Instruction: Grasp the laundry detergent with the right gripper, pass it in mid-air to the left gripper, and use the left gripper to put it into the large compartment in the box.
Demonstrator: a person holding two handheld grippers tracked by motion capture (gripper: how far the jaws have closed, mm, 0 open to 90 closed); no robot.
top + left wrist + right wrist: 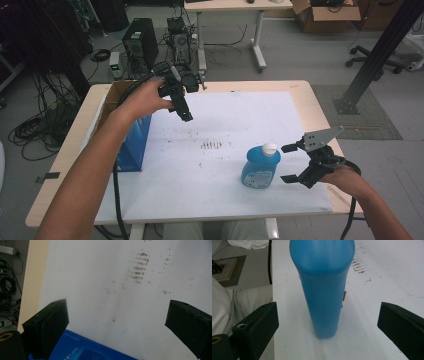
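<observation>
Standing position: the blue bottle (261, 167) is seen upright on the white mat (235, 120), toward the near right part of the table (305, 95), its white cap (269, 148) on top.
Handling: the plastic body is judged smooth and somewhat slippery, stiff enough to be squeezed lightly, and moderately heavy if filled; tipping is likely if it is pushed high up.
Grasp site: the flat body below the shoulder (324, 305) is judged best, taken across its narrow sides.
Right gripper (291, 163): it is held just beside the bottle, jaws spread wide and holding nothing; the bottle is framed between them in the right gripper view.
Left gripper (184, 111): it is raised over the far left of the mat, jaws apart and empty.
Blue box (134, 142): it is placed at the left edge, well apart from the bottle.
</observation>
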